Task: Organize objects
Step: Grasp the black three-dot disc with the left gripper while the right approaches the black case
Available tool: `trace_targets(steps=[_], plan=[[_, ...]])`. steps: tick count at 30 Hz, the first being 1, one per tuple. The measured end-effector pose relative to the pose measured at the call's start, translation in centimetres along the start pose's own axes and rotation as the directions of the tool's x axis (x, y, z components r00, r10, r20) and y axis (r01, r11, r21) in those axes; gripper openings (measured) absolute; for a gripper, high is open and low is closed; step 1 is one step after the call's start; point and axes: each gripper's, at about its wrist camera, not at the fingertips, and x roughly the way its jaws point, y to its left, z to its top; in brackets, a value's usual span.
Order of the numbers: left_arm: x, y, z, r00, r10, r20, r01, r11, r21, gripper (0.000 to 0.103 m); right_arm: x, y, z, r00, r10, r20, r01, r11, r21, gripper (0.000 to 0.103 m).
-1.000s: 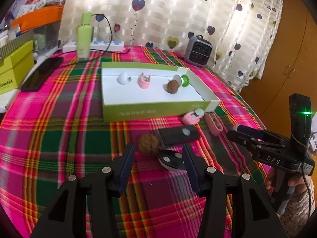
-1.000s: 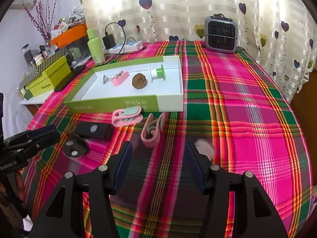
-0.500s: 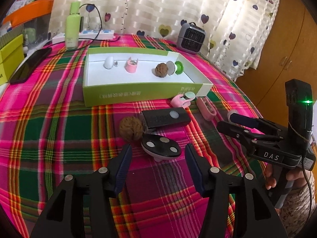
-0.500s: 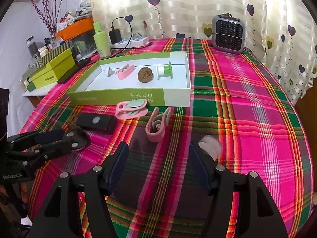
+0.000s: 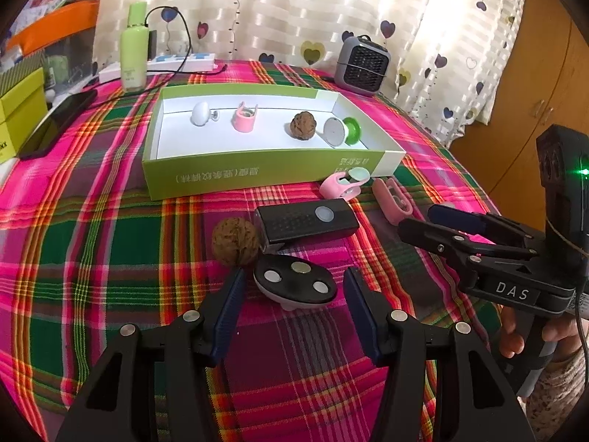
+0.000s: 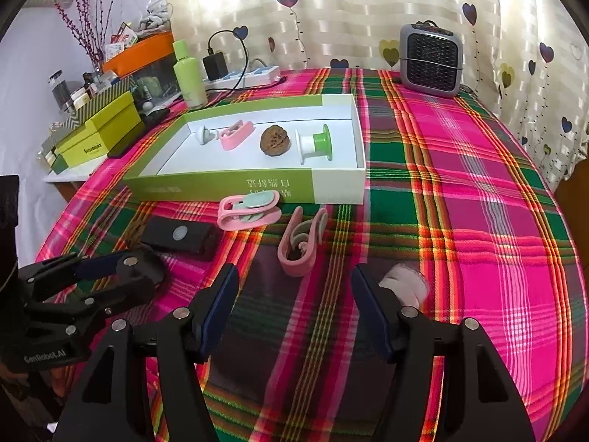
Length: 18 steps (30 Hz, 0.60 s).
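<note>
A green-and-white box holds a white knob, a pink clip, a walnut and a green spool. In front lie a second walnut, a black rectangular device, a black oval piece and two pink clips. My left gripper is open, its jaws on either side of the oval piece. My right gripper is open and empty, just short of the nearer pink clip. A pinkish-white roll lies by its right finger.
A grey heater, a green bottle, a power strip and a phone sit at the back of the plaid table. Yellow-green boxes stand at the left edge. A wooden cabinet stands to the right.
My left gripper has moved forward and down so that the black oval piece now lies between its open jaws. My right gripper has edged closer to the pink clip.
</note>
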Motion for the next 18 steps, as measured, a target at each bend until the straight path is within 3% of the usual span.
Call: trace_targets(steps=[5,9,18], plan=[[0.0,0.0,0.1,1.000,0.009,-0.002,-0.009,1.000,-0.001,0.054,0.0,0.2,0.2,1.000,0.004,0.007,-0.003,1.000,-0.005,0.064],[0.0,0.4,0.1,1.000,0.016,0.001,-0.016,1.000,-0.019,0.045,-0.2,0.7,0.3,1.000,0.011,0.012,-0.011,1.000,-0.024,0.064],[-0.3,0.8,-0.1,1.000,0.004,-0.002,-0.004,1.000,-0.028,0.045,-0.5,2.0,0.5,0.999,0.036,0.026,-0.034,0.998,-0.061,0.064]])
